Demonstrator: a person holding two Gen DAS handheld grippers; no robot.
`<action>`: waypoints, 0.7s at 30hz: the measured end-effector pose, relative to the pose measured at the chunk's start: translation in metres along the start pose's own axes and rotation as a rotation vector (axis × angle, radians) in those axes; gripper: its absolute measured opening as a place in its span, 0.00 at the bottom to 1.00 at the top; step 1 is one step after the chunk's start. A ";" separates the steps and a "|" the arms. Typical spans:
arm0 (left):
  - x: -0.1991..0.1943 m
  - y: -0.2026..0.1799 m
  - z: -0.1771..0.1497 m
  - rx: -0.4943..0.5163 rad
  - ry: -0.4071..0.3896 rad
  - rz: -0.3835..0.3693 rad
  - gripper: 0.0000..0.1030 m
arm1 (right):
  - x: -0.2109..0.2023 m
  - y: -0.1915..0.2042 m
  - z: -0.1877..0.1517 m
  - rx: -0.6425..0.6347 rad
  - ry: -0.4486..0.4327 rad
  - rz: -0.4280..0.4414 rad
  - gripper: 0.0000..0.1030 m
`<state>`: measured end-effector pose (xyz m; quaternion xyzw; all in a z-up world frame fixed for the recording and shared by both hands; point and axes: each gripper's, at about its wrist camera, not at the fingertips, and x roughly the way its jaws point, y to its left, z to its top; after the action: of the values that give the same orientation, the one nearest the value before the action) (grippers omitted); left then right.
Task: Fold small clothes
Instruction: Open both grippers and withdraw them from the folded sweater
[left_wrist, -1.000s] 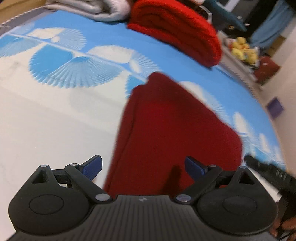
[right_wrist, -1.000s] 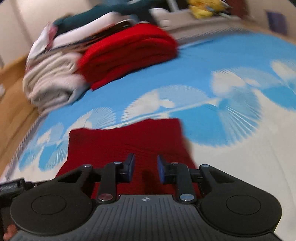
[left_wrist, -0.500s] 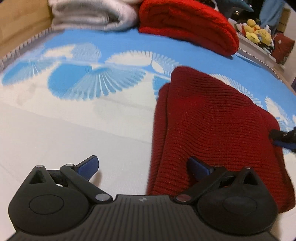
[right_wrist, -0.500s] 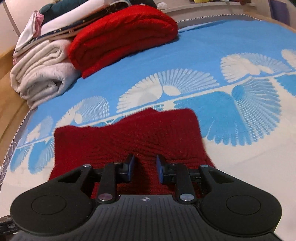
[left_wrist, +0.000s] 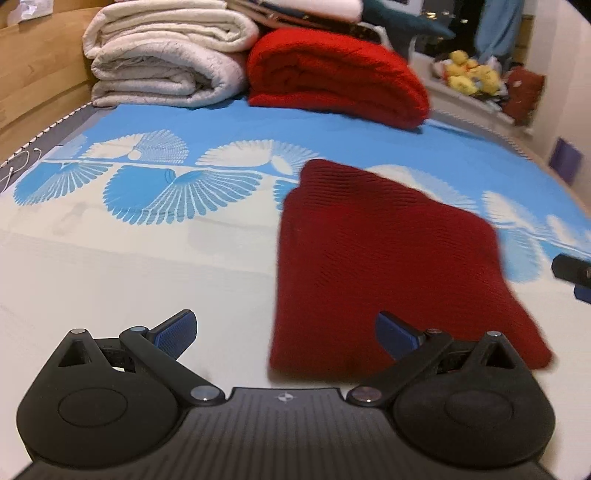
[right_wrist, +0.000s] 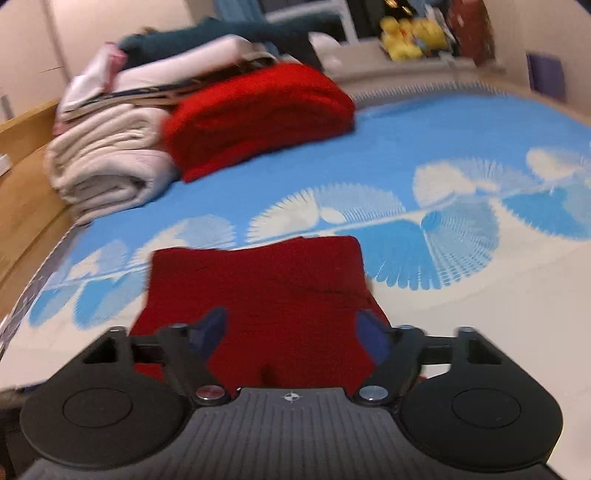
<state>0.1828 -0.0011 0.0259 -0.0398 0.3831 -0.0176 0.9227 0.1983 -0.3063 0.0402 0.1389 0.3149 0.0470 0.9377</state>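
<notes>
At the far left, a folded white quilt (left_wrist: 162, 70) is stacked by the bed's wooden side, and a folded bright red blanket (left_wrist: 332, 77) lies just right of it. The left gripper (left_wrist: 286, 332) is spread wide and holds nothing. The folded dark red knit garment (left_wrist: 384, 258) lies flat on the blue and white bedsheet (left_wrist: 147, 229). The right gripper (right_wrist: 291, 332), whose jaws have just been opening, hovers empty over its near edge.
</notes>
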 end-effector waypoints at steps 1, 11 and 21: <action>-0.014 0.001 -0.010 0.002 -0.009 -0.005 1.00 | -0.018 0.004 -0.013 -0.014 -0.021 0.001 0.91; -0.045 -0.014 -0.095 0.119 0.030 -0.021 1.00 | -0.063 0.010 -0.117 0.002 0.067 -0.135 0.94; -0.024 -0.006 -0.092 0.110 0.044 0.006 1.00 | -0.039 0.019 -0.113 -0.021 0.094 -0.135 0.94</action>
<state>0.1006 -0.0106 -0.0210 0.0126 0.4017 -0.0370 0.9149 0.0988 -0.2691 -0.0176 0.1055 0.3666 -0.0064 0.9244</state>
